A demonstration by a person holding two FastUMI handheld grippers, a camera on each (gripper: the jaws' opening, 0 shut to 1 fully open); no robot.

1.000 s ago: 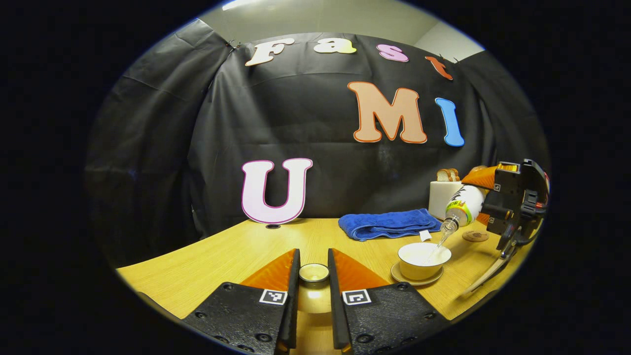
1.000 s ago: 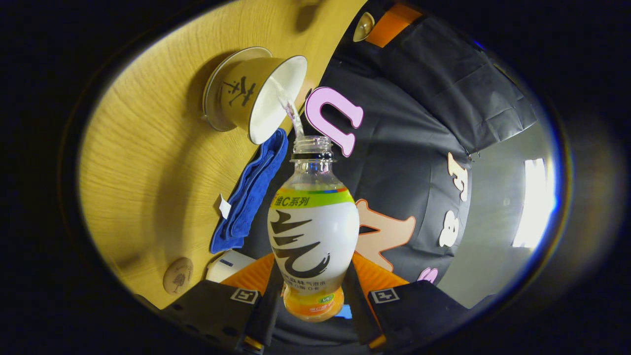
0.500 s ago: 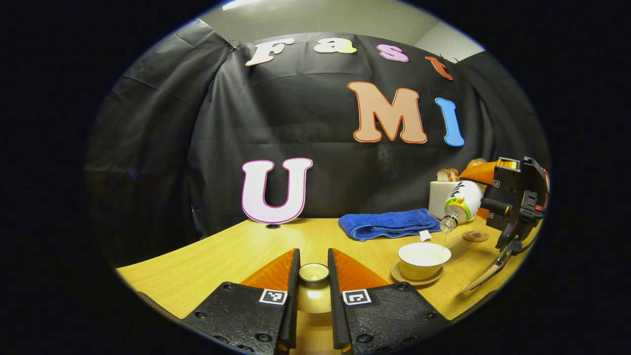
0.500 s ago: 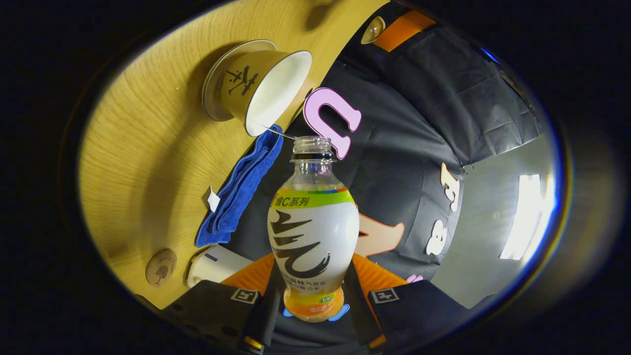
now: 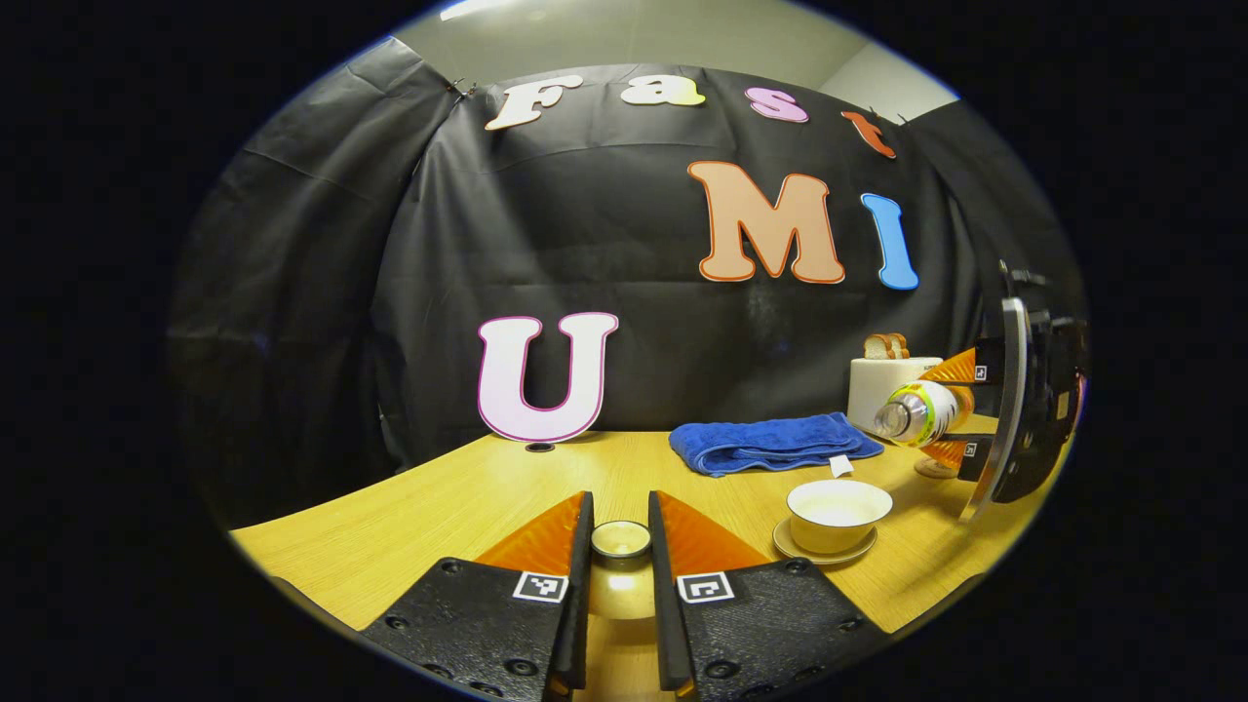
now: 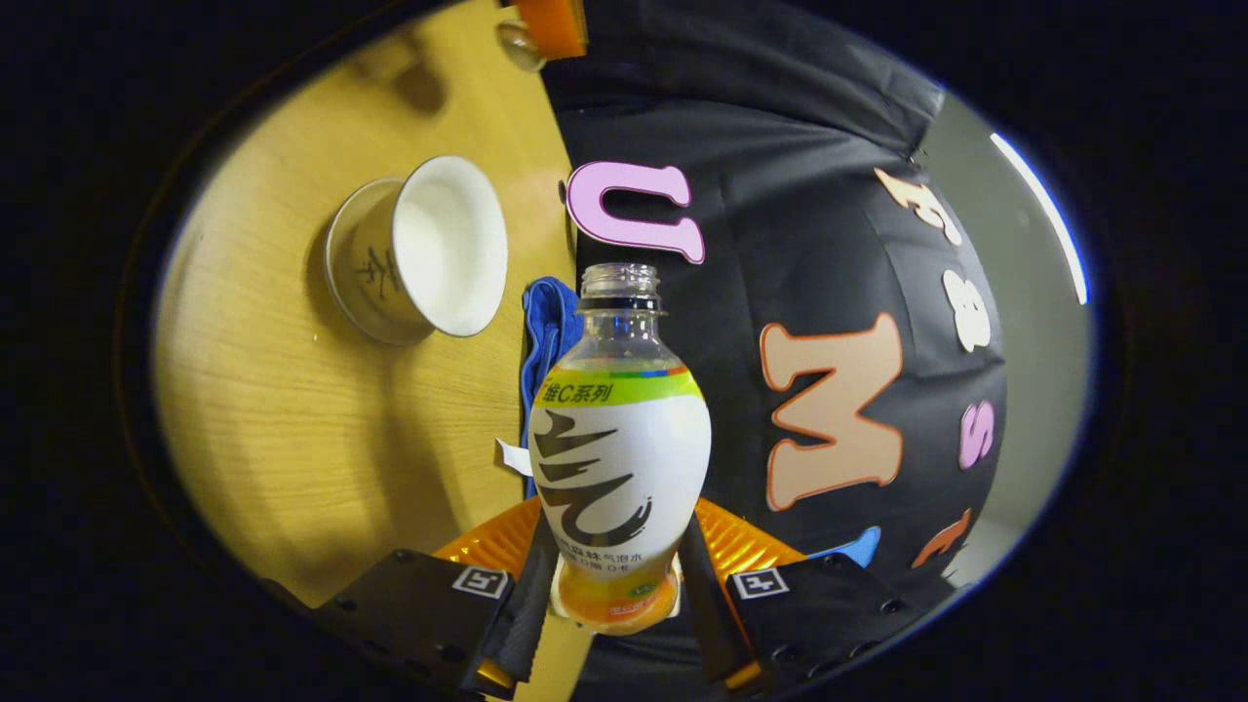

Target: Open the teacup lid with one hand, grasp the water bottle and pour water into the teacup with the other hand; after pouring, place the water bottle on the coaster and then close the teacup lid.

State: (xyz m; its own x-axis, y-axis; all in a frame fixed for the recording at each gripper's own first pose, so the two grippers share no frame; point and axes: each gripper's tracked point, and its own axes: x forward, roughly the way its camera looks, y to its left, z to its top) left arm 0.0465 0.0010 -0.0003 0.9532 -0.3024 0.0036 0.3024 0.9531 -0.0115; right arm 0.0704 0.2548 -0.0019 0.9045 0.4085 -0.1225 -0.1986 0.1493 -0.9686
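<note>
My left gripper point(image 5: 620, 531) is shut on the knob of the teacup lid point(image 5: 621, 539), held low over the wooden table point(image 5: 439, 512). The uncovered white teacup point(image 5: 838, 515) stands on its saucer to the right of it. Beyond the cup, my right gripper point(image 5: 951, 409) holds the uncapped water bottle point(image 5: 915, 413) lying about level, mouth toward the cup. In the right gripper view the right gripper point(image 6: 609, 565) is shut on the bottle point(image 6: 618, 458) near its base, and the teacup point(image 6: 429, 249) sits off to the left of the bottle mouth. A round coaster point(image 5: 934, 469) lies under the bottle.
A folded blue towel point(image 5: 770, 442) lies behind the cup, also seen as the towel point(image 6: 544, 327) past the bottle neck. A white toaster point(image 5: 882, 385) with bread slices stands at the back right. The table edge runs close in front of my left gripper.
The stream of water into the cup has stopped. My right gripper has rolled the bottle back from its downward tilt to about level and drawn it away from the cup. The left gripper stayed put.
</note>
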